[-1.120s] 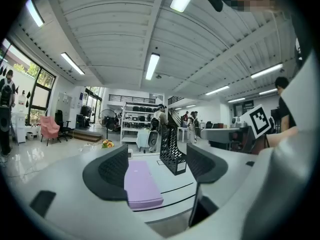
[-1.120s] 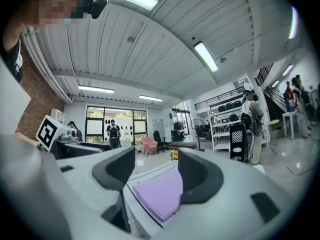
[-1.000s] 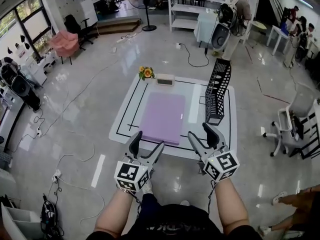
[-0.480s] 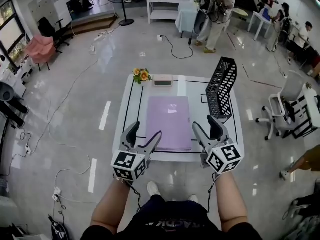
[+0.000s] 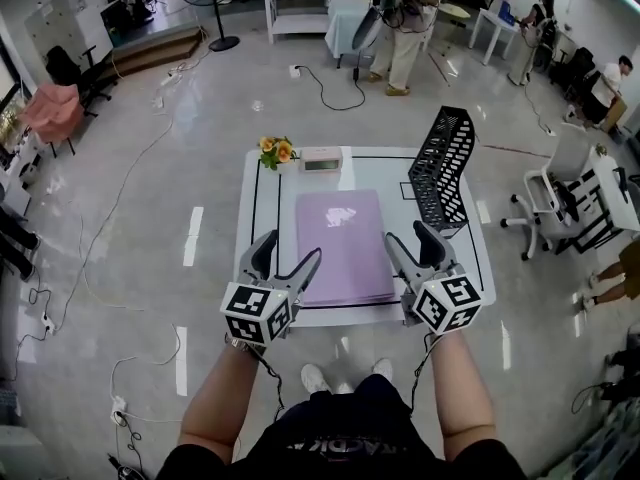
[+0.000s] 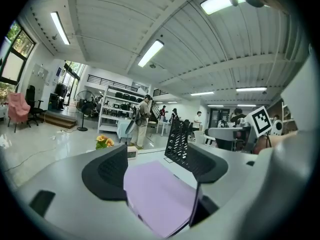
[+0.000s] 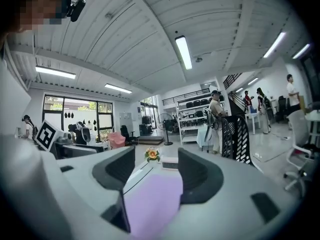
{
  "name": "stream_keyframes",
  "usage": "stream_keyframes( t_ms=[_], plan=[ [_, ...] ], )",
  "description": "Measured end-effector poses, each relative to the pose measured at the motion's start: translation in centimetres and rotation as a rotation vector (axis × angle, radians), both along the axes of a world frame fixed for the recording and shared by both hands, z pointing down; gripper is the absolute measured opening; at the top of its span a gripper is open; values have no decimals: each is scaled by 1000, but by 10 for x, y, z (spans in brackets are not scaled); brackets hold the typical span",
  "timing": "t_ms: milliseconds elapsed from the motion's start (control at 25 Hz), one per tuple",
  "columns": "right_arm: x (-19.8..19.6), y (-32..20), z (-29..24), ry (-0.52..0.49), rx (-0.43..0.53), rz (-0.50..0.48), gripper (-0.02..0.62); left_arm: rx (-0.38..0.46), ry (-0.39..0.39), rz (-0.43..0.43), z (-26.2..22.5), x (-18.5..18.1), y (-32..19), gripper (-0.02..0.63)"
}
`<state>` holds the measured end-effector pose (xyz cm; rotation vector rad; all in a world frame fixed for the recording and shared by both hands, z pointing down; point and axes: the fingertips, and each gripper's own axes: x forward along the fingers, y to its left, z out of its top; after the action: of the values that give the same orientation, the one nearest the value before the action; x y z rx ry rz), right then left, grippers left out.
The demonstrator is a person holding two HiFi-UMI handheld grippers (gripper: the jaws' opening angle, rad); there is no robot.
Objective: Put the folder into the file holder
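A lilac folder (image 5: 340, 243) lies flat in the middle of a white table (image 5: 265, 203) with a black border line. The black mesh file holder (image 5: 440, 180) stands upright at the table's right edge. My left gripper (image 5: 285, 260) hovers open over the near left corner of the folder, my right gripper (image 5: 416, 249) open at its near right side; neither holds anything. In the left gripper view the folder (image 6: 160, 194) shows between the jaws, the holder (image 6: 180, 144) beyond. The right gripper view shows the folder (image 7: 155, 199) ahead and the holder (image 7: 235, 136) to the right.
A small pot of flowers (image 5: 275, 150) and a white box-like device (image 5: 321, 160) stand at the table's far edge. A white office chair (image 5: 560, 183) is off to the right. People (image 5: 405, 18) and shelves are at the back; cables lie on the floor.
The table has come nearer and squarer in the head view. Both grippers, still open, now reach over its near edge beside the folder.
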<state>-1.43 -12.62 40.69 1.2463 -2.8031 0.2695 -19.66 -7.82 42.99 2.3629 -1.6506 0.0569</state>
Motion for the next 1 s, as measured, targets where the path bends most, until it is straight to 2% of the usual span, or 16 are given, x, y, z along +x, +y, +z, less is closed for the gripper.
stream_keyframes(
  t_ms=[520,1000],
  plan=[
    [-6,-49,53,12,-130,8,259,-111,12,-3,44,-15,-38,365],
    [-2,-117,131,-13,-349,-33,285,-285,27,-59,115,-14,-88,371]
  ],
)
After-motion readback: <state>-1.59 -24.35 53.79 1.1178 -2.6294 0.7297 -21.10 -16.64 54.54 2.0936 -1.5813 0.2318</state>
